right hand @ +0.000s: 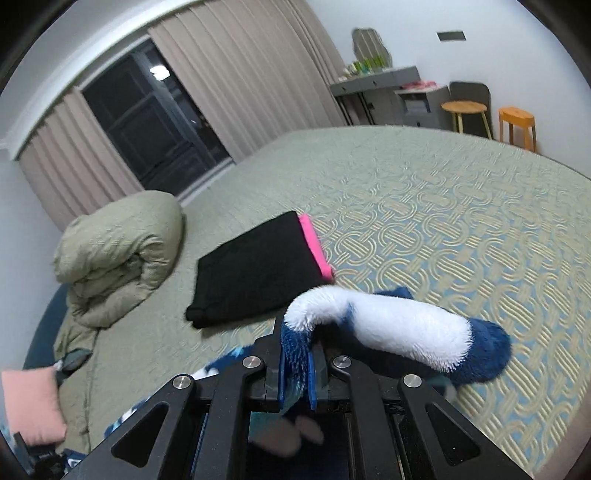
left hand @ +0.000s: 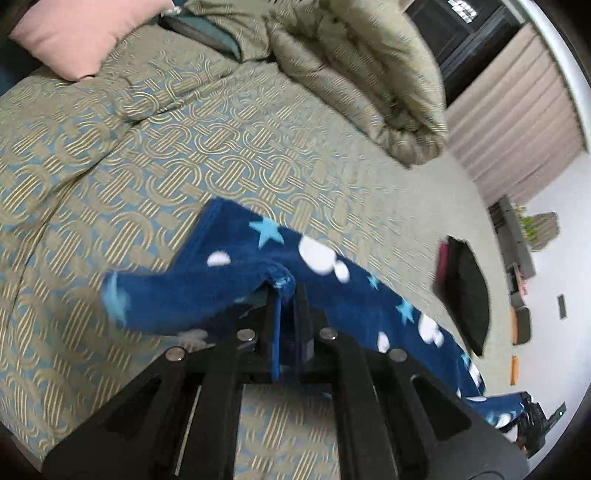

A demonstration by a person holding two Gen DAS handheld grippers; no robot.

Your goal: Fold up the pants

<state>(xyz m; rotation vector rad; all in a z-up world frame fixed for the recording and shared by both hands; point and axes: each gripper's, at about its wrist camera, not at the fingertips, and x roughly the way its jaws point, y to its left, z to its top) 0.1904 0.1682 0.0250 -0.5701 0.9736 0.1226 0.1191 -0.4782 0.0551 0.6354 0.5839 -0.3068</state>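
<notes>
The pants (left hand: 236,269) are dark blue fleece with light blue stars and white blobs. In the left wrist view they hang stretched above the patterned bedspread (left hand: 110,155), running down to the right toward the other gripper at the lower right edge. My left gripper (left hand: 286,288) is shut on a bunched edge of the pants. In the right wrist view my right gripper (right hand: 299,332) is shut on the pants (right hand: 399,328), whose fluffy white and blue fabric curls over the fingers to the right.
A folded black garment with a pink band (right hand: 258,269) lies on the bed past the right gripper; it also shows in the left wrist view (left hand: 465,295). A rolled green duvet (right hand: 118,254) and a pink pillow (left hand: 85,33) lie near the bed's head. Stools (right hand: 517,125) stand beyond.
</notes>
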